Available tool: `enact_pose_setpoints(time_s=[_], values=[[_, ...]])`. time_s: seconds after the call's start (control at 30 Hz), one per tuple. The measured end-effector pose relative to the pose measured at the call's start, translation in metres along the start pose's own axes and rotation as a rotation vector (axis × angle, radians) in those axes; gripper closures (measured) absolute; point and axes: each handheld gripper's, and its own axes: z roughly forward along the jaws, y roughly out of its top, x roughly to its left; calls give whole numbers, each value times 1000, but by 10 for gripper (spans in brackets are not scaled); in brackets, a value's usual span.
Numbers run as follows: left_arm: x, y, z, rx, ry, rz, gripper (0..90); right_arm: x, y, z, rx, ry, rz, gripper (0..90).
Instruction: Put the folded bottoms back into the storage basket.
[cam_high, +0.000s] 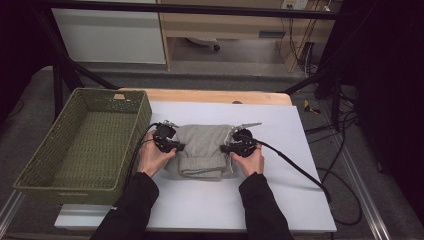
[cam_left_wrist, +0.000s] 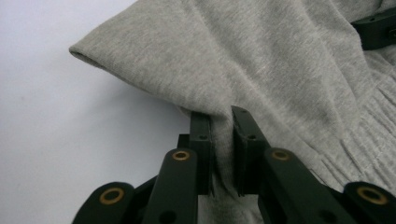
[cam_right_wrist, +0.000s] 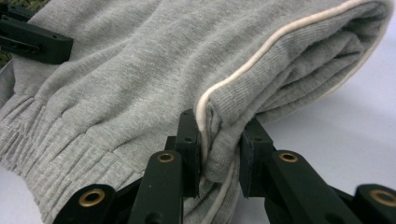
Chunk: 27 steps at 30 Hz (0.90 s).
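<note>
1. Folded grey garment (cam_high: 202, 150): lies mid-table on the white sheet (cam_high: 280, 200), long axis running left to right between both hands.
2. Left gripper (cam_left_wrist: 219, 154): jaws clamped on a fold at the garment's left edge.
3. Right gripper (cam_right_wrist: 219, 154): jaws clamped on the piped, ribbed right edge.
4. Woven basket (cam_high: 35, 172): just left of the garment; a leftward carry must likely clear its near wall.
</note>
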Motion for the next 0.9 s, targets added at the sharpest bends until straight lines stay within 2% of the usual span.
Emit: enact_pose_setpoints(time_s=[0.9], values=[[-12,2,-22,-15,-32,26,803,8,0,-23,-41,20,-14,739]])
